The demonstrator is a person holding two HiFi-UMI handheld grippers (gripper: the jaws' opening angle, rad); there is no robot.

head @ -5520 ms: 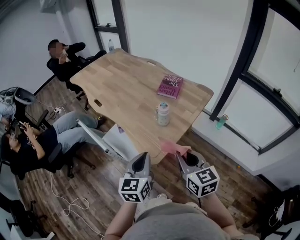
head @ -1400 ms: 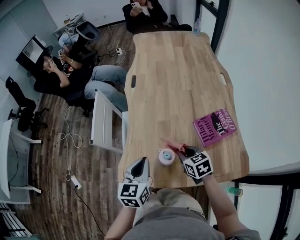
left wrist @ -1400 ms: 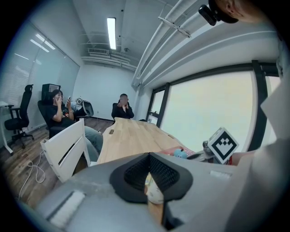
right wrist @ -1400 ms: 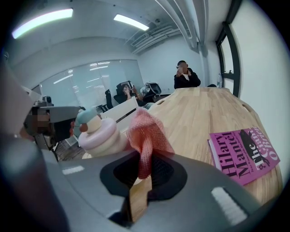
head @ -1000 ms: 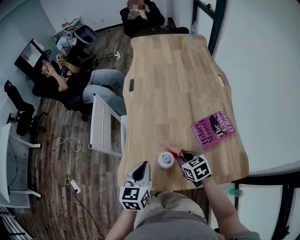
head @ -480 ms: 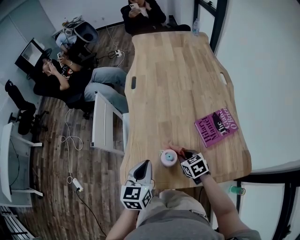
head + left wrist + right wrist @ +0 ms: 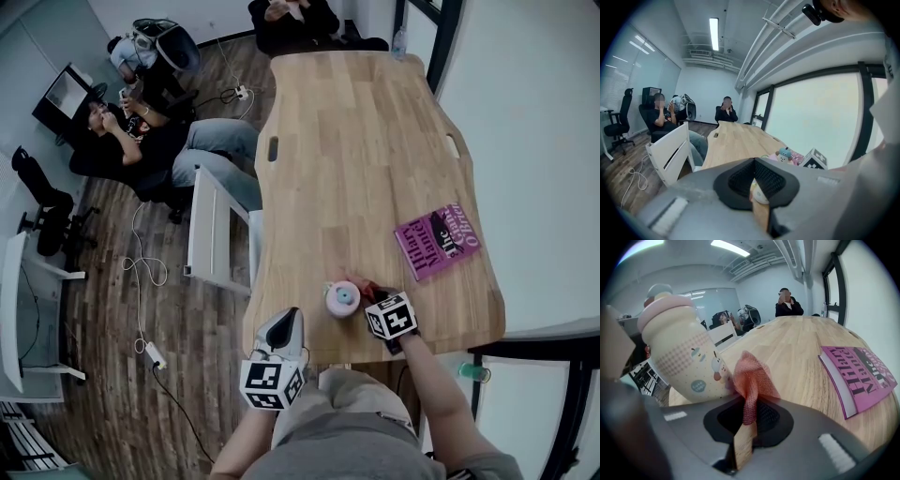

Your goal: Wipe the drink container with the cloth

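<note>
Head view: drink bottle upright near table's front edge. Right gripper just beside it; left gripper farther off.

Left gripper view: jaws together, empty.

Right gripper view: jaws pinch pink mesh cloth, which touches the drink bottle's lower side, to the left.
</note>
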